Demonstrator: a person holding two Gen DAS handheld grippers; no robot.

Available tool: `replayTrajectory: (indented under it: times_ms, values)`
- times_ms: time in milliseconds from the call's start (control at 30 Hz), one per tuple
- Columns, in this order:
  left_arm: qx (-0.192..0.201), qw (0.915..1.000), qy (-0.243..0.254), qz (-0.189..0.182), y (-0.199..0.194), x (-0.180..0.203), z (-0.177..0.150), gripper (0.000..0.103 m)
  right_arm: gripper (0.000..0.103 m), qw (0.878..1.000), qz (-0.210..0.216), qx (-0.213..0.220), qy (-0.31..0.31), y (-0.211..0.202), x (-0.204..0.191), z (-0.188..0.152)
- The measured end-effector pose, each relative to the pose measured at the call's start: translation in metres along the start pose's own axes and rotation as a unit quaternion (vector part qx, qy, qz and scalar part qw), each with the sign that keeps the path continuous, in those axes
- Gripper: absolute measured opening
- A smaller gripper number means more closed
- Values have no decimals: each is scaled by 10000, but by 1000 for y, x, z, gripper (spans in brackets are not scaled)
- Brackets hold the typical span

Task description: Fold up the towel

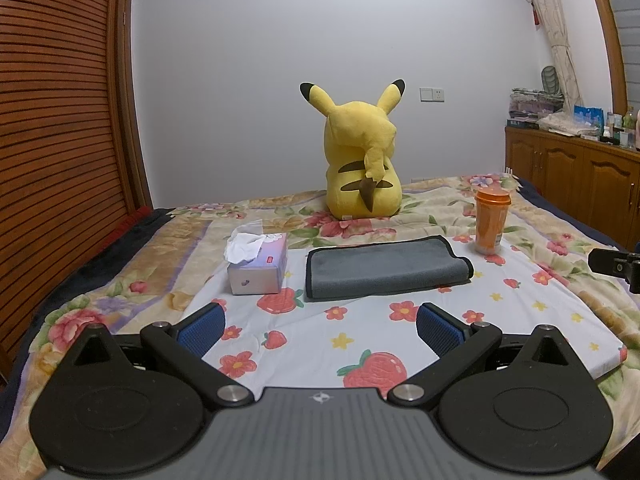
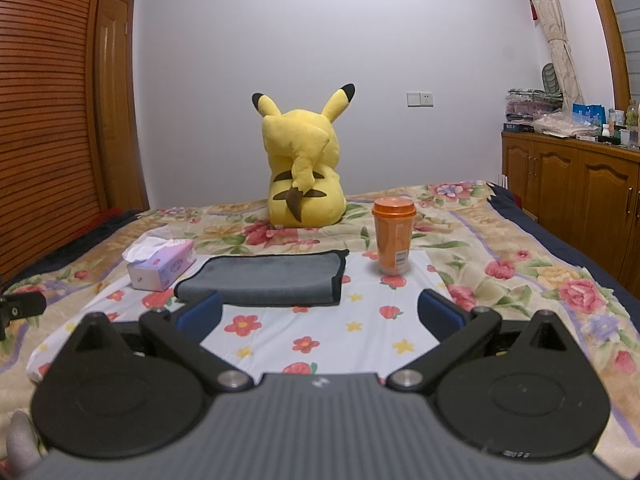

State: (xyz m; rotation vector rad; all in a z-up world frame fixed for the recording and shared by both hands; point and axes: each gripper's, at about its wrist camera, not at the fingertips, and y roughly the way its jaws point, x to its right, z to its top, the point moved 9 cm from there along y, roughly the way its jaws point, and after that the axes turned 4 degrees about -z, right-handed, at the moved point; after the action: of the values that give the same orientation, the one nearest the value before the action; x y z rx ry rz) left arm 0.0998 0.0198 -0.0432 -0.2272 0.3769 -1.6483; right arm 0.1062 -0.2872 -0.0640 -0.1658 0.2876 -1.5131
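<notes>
On the bed (image 1: 560, 216), a cloth (image 1: 360, 332) spread flat — towel (image 1: 384, 266) folded at its far middle. Left of the towel, just beside it, a tissue box (image 1: 258, 266); right, near the far corner, a cup (image 1: 492, 220) upright. Behind all three — a plush toy (image 1: 360, 160), well apart.

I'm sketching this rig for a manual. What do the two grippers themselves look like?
Both look alike. The left gripper and right gripper each have a grey ribbed body with a small white emblem, two round black discs with triangular cut-outs, black link arms with silver pins, and two fingers faced with textured blue pads. No cables or sleeves show.
</notes>
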Motion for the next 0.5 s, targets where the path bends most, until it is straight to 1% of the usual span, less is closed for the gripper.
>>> replayTrajectory:
  times_ms: [500]
  values:
    - [-21, 10000, -2, -8, 0, 0, -1, 103, 103, 10000, -2, 7, 1, 0, 0, 0]
